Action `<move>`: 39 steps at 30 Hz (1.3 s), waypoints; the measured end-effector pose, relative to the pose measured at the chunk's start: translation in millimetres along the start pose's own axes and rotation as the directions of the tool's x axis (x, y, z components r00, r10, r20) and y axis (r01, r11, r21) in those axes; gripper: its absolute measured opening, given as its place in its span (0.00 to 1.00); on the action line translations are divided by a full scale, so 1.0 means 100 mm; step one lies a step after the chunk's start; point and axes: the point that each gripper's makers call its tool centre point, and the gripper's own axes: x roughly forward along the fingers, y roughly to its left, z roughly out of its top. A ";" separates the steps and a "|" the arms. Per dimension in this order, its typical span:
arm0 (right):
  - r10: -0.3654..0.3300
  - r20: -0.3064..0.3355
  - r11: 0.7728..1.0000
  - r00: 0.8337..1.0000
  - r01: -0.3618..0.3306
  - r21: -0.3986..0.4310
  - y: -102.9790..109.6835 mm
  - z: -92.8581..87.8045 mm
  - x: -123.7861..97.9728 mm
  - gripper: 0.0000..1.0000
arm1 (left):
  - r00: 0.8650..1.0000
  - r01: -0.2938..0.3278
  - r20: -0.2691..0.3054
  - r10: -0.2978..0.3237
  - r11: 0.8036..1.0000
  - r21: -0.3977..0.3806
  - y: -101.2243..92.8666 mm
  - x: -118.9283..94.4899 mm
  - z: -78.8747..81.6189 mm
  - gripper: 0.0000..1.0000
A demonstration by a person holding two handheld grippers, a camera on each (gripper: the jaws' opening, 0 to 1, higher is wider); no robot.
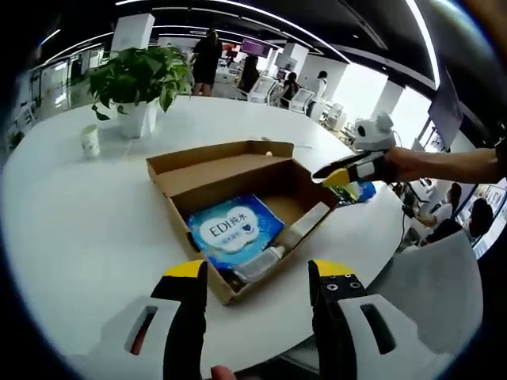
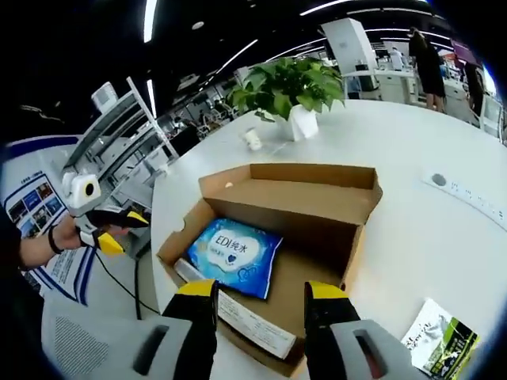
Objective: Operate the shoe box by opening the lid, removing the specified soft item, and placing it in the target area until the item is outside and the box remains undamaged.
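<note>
left tongs point(image 1: 257, 279) jaws apart, empty, at near worktop point(image 1: 95, 229) edge | right tongs point(image 2: 260, 297) jaws apart, empty, over box's near wall | shoe box point(image 1: 242, 210) open, lid folded back | blue wet-wipes pack point(image 1: 234, 229) lying inside, white tube point(image 1: 303, 227) beside it | far: potted plant point(image 1: 141, 87), small cup point(image 1: 91, 141)

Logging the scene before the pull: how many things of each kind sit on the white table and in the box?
Cardboard box: 1
Blue wipes pack: 1
White tube: 1
Potted plant: 1
Small white cup: 1
Printed packet: 1
Total: 6
</note>
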 end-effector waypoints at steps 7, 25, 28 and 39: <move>0.020 -0.002 1.000 1.000 -0.020 0.019 0.06 0.04 0.20 0.41 | 1.000 0.000 0.002 0.000 1.000 -0.006 0.04 -0.01 0.01 0.53; 0.027 -0.061 0.998 0.998 -0.023 0.058 -0.13 -0.04 0.66 0.40 | 1.000 -0.014 0.001 0.014 0.999 -0.039 0.20 -0.11 -0.13 0.52; 0.027 -0.074 0.998 0.997 -0.023 0.063 -0.12 -0.07 0.73 0.40 | 1.000 -0.013 0.002 0.013 0.999 -0.036 0.19 -0.12 -0.12 0.52; 0.020 -0.111 0.996 0.994 -0.010 0.084 -0.09 -0.15 0.96 0.36 | 1.000 -0.028 -0.002 0.028 0.998 -0.049 0.36 -0.20 -0.16 0.52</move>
